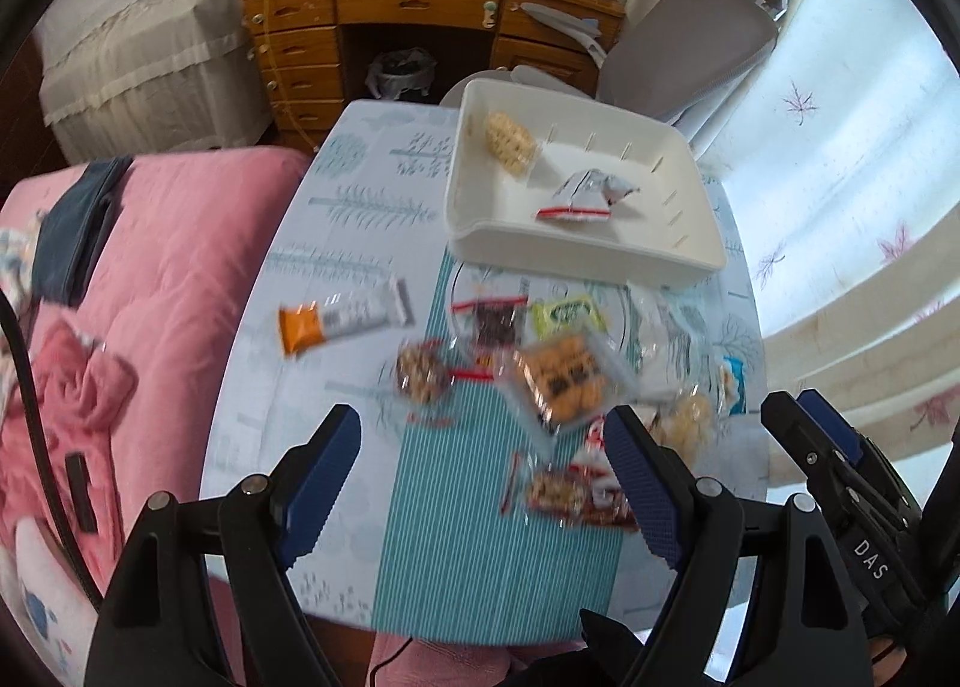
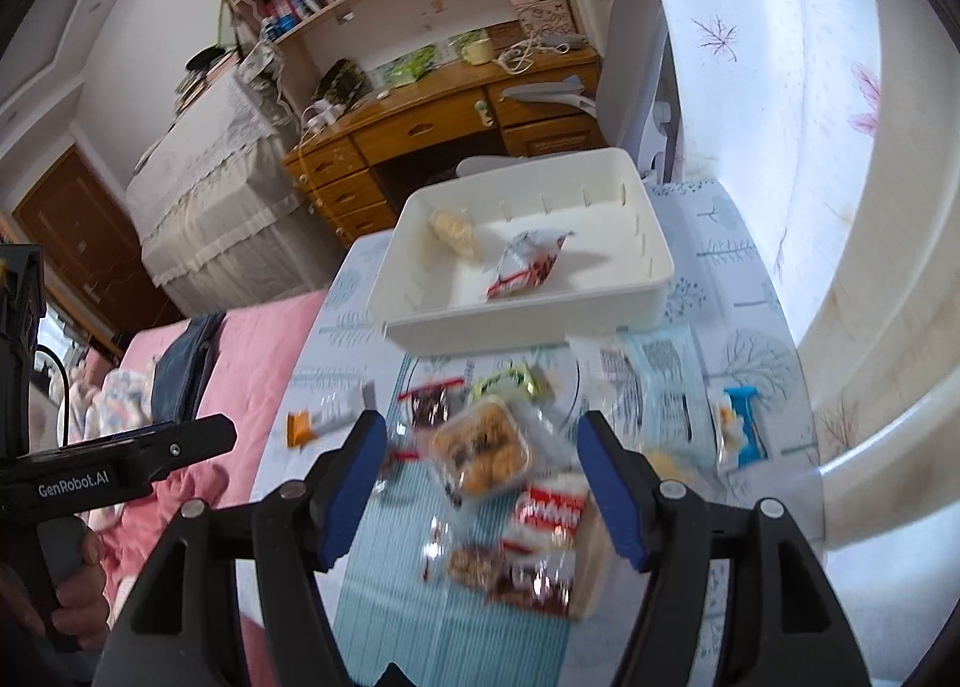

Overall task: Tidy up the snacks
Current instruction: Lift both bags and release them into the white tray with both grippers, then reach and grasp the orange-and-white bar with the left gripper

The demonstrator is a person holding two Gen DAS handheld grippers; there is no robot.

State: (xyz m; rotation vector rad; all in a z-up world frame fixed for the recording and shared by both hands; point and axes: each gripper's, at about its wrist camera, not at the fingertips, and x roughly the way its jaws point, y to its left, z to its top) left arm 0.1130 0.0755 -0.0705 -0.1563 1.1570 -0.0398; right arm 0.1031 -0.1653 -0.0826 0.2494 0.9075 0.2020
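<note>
Snacks [image 2: 480, 450] in clear, crinkled wrappers

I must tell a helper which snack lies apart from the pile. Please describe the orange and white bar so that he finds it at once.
Start at the white bin on the far part of the table. Below it the snacks lie in a pile on the striped teal mat. The bar lies alone to the left of the mat, toward the pink bed: long and narrow, one end orange, the rest white and grey.
</note>
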